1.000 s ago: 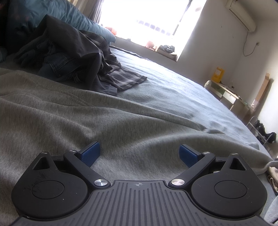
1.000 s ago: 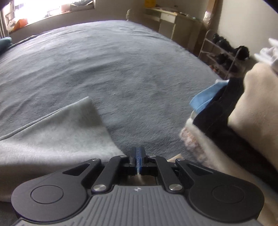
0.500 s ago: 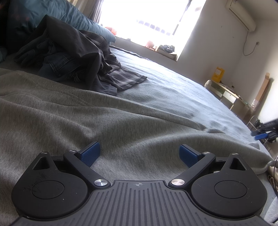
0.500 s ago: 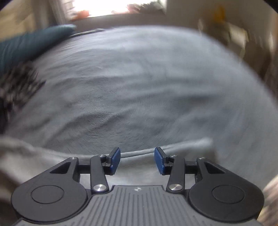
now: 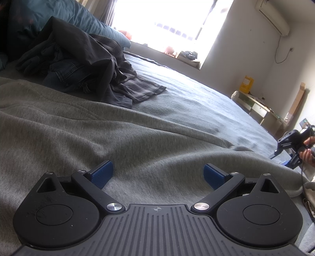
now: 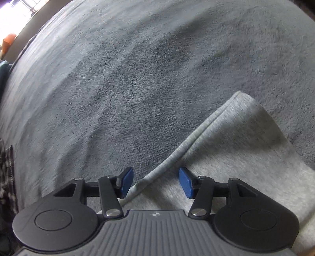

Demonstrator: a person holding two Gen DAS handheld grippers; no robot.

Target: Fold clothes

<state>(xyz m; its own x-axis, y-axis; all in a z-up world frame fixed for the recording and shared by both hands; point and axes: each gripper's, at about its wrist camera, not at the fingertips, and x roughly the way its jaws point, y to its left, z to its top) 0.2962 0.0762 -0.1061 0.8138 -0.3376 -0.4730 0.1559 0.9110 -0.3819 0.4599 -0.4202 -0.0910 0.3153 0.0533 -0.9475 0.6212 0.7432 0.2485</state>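
One bed (image 5: 196, 102) filled both views, covered in a blue-grey fleecy sheet (image 6: 137, 78). Room seen from the left wrist: bright window (image 5: 167, 21) at the far end with clutter on its sill, white wall with an air conditioner (image 5: 272, 17) high up, a low desk (image 5: 256, 106) against the wall with a yellow container (image 5: 248, 83) on it. Teal pillow (image 5: 65, 17) at the head of the bed. Just in front of it a heap of dark clothes (image 5: 78, 65): black fabric, denim, and a plaid piece spilling onto the sheet.

Grey sweatshirt-type garment (image 5: 118, 141) lay spread flat across the near part of the bed, light heather grey, soft knit, with long shallow wrinkles. From the right wrist its stitched hem edge (image 6: 196, 137) ran diagonally, ending in a corner resting on the sheet.

Left gripper (image 5: 158, 174) hung low over the garment, blue pads wide apart, nothing between them, not pressing the cloth. Right gripper (image 6: 156, 182) pointed steeply down over the hem, jaws opening, hem edge lying in the gap below but pads not clamping it. Right gripper was also visible at the far right edge of the left view, held in a hand (image 5: 307, 152), cable trailing.
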